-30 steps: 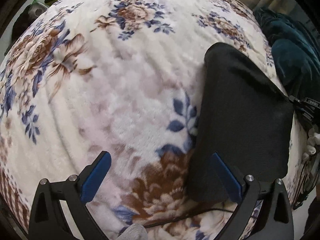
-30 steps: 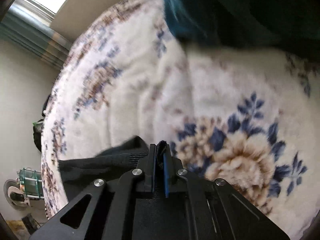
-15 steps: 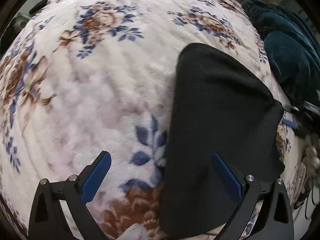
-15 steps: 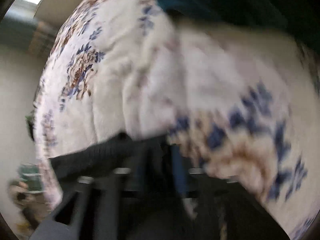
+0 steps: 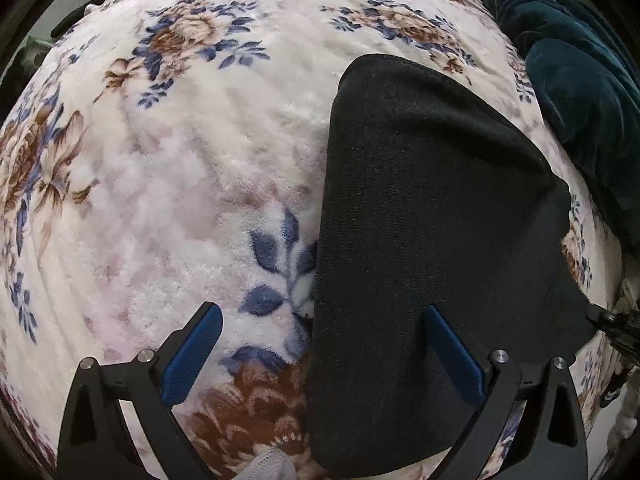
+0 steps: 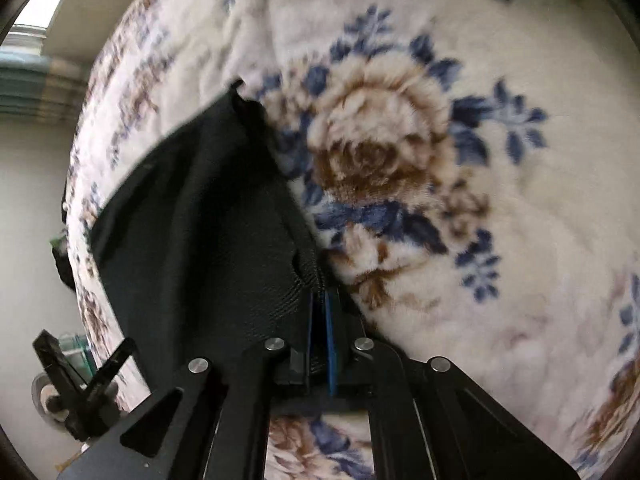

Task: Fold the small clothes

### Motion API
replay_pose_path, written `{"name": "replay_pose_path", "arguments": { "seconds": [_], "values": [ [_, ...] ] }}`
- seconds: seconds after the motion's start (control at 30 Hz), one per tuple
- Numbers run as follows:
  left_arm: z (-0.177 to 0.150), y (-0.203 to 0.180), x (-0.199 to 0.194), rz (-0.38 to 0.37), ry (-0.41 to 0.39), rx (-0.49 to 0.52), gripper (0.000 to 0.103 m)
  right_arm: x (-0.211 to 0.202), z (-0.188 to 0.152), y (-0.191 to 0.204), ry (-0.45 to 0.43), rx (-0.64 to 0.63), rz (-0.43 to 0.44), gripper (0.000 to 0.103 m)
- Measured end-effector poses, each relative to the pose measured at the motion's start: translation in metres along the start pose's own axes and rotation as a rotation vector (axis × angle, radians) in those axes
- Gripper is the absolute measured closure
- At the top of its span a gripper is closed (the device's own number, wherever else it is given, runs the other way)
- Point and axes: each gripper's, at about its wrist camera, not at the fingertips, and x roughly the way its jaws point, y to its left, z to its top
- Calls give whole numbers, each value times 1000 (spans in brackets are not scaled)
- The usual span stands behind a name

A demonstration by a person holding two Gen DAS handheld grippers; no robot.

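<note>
A small black garment (image 5: 432, 216) lies flat on a floral fleece blanket (image 5: 180, 160), on the right half of the left wrist view. My left gripper (image 5: 320, 344) is open and empty; its right finger (image 5: 452, 348) is over the garment's near part, its left finger (image 5: 192, 352) over bare blanket. My right gripper (image 6: 320, 300) is shut on the garment's edge (image 6: 304, 268), with black fabric (image 6: 192, 216) stretching away to the left. The right gripper also shows at the garment's right corner in the left wrist view (image 5: 612, 320).
A dark teal blanket or garment (image 5: 580, 80) is heaped at the far right of the bed. The bed's edge and floor items (image 6: 56, 376) show at the left of the right wrist view, with a wall and window (image 6: 36, 60) beyond.
The right gripper, still shut on the garment, has pulled its corner toward the near side. The garment now spreads larger in the left wrist view. The left gripper stayed open.
</note>
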Motion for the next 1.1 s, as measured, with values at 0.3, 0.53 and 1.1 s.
{"name": "replay_pose_path", "arguments": {
  "seconds": [0.3, 0.53, 1.1],
  "values": [
    [10, 4, 6, -60, 5, -12, 0, 7, 3, -39, 120, 22, 66, 57],
    [30, 9, 45, -248, 60, -34, 1, 68, 54, -35, 173, -23, 308, 7],
    [68, -10, 27, -420, 15, 59, 82, 76, 25, -8, 128, -43, 439, 83]
  ]
}}
